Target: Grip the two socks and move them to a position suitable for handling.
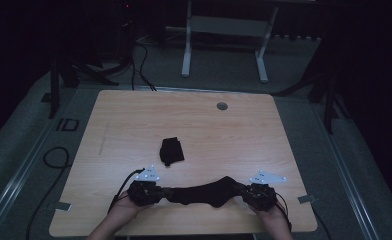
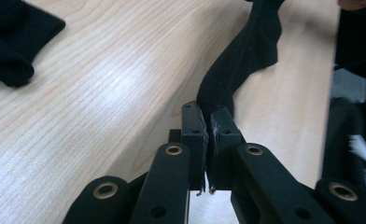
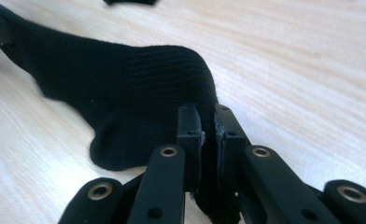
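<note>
High view | left gripper (image 1: pixel 168 194), right gripper (image 1: pixel 240 192) each clamp black sock (image 1: pixel 204 192), seemingly taut

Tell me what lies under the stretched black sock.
Under the black sock is bare wooden table, seen beside it. Its ends are pinched in the left claw and right claw. Whatever lies directly beneath the fabric is covered.

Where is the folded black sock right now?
High view: the folded black sock lies mid-table, beyond the stretched sock and nearer the left gripper.
</note>
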`<act>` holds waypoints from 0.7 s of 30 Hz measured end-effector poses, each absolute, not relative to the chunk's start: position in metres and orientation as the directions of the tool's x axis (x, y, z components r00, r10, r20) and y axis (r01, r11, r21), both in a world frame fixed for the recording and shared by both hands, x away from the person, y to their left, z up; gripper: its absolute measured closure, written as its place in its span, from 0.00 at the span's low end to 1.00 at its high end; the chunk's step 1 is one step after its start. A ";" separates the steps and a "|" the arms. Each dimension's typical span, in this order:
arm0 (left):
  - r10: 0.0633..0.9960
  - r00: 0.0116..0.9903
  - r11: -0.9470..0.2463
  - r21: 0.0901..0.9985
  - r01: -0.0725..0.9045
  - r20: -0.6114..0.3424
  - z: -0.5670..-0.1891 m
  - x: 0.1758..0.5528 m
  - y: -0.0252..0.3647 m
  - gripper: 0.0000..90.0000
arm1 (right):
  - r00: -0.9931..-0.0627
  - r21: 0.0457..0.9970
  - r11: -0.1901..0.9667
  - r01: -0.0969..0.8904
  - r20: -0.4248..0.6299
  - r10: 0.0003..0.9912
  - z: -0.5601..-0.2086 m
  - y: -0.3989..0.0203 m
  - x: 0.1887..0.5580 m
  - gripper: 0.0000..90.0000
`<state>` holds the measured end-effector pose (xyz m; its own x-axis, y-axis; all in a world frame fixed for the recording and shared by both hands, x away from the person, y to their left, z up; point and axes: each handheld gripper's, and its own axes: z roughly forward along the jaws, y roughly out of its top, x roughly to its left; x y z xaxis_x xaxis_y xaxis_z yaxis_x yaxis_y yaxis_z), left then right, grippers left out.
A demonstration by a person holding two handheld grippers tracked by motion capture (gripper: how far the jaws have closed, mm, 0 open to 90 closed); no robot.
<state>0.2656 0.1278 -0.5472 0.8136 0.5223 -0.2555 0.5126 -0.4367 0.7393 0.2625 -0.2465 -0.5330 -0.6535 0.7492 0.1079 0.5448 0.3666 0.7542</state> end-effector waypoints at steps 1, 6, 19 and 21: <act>0.519 0.811 -0.436 0.733 0.522 -0.269 -0.550 0.267 0.127 0.97 | -0.651 0.749 0.369 0.551 0.109 0.751 -0.536 -0.247 0.263 0.92; 0.524 0.814 -0.457 0.725 0.516 -0.250 -0.555 0.269 0.125 0.95 | -0.648 0.731 0.383 0.565 0.106 0.754 -0.545 -0.246 0.266 0.90; 0.551 0.811 -0.387 0.799 0.459 -0.199 -0.529 0.256 0.128 0.74 | -0.621 0.780 0.348 0.520 0.066 0.781 -0.514 -0.266 0.270 0.52; 0.536 0.820 -0.400 0.795 0.457 -0.201 -0.531 0.253 0.120 0.78 | -0.618 0.773 0.358 0.523 0.054 0.784 -0.516 -0.266 0.273 0.54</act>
<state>0.2532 0.1203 -0.5312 0.8196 0.5365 -0.2011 0.4568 -0.4001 0.7945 0.2729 -0.2664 -0.5161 -0.6178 0.7845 0.0541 0.5228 0.3584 0.7735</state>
